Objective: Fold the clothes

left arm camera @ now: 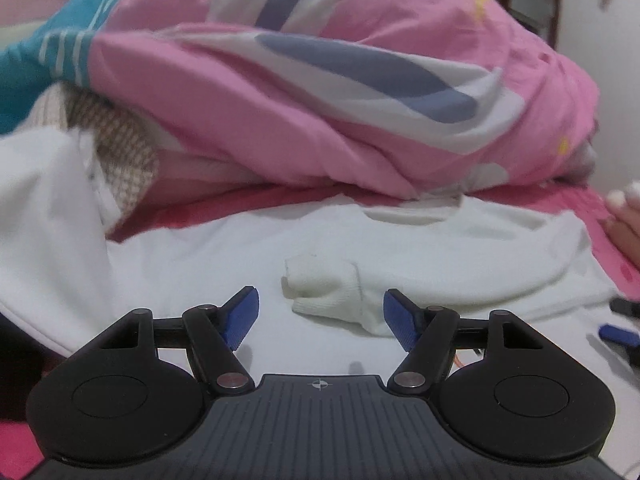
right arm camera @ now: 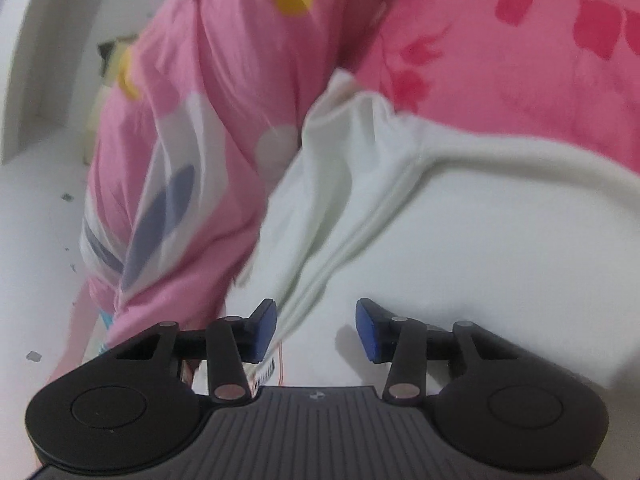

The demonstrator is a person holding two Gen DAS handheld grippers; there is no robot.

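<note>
Where a small tag (right arm camera: 267, 374) shows — print unreadable, white garment (right arm camera: 480, 240).

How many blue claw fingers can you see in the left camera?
3: two on the left claw, one finger on each side of the white sleeve cuff; another at the right edge. Others may be hidden.

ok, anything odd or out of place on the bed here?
Mostly one thing: the pink quilt is heaped in a bundle along the far edge of the white garment, crowding the folding area. The garment's cuff lies loosely on top between the fingers of the open left gripper. No damage visible.
</note>
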